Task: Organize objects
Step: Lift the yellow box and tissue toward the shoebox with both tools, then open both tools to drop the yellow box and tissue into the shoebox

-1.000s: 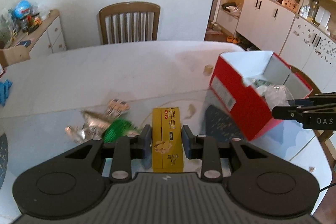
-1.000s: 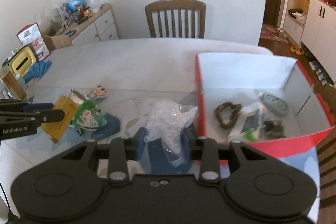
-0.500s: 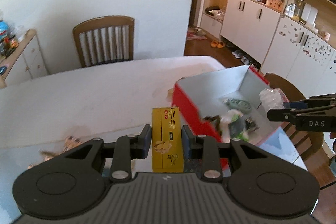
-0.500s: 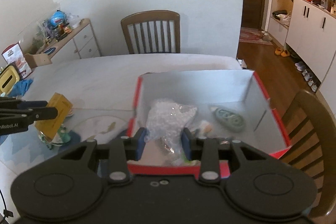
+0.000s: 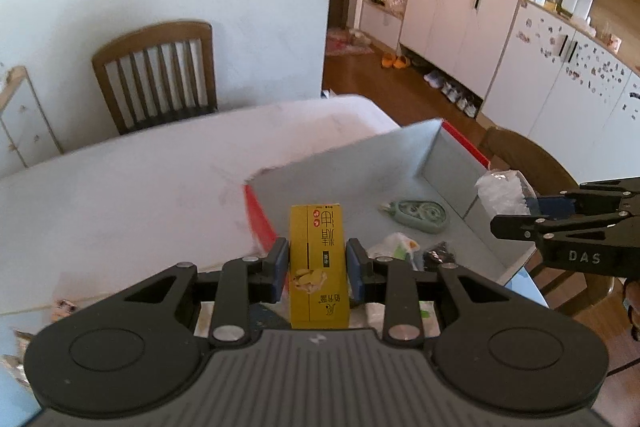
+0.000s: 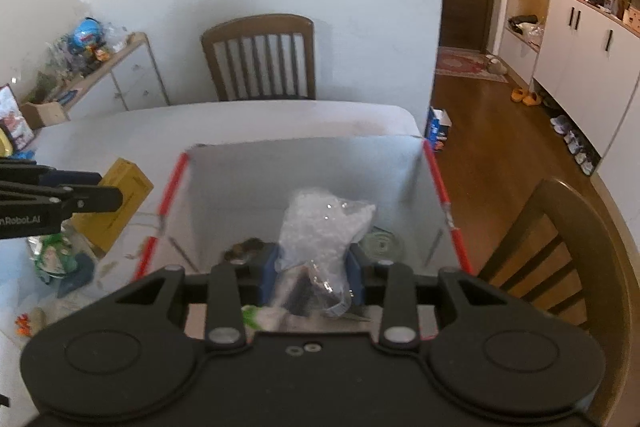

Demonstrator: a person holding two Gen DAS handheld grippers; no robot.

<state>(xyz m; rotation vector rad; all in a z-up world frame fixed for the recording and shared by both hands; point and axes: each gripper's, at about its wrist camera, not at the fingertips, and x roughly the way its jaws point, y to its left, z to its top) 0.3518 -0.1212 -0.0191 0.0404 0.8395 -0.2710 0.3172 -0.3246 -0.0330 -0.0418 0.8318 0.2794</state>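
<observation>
The white table [image 5: 132, 187] carried a red box [image 6: 438, 187] with a grey inside, open at the top. Above its near edge the left gripper [image 5: 318, 269] was clamped on an upright yellow carton [image 5: 318, 259] — over the box the right gripper [image 6: 312, 273] pinched a crinkled clear plastic bag [image 6: 320, 227].

"DAS" on right claw [image 5: 516, 211]; "nRobot.AI" on left claw [image 6: 108, 193].

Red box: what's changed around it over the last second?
Both claws carried their loads across the table to the red box: the left claw with the yellow carton, the right claw with the clear plastic bag. Grips unchanged; box contents undisturbed.
</observation>
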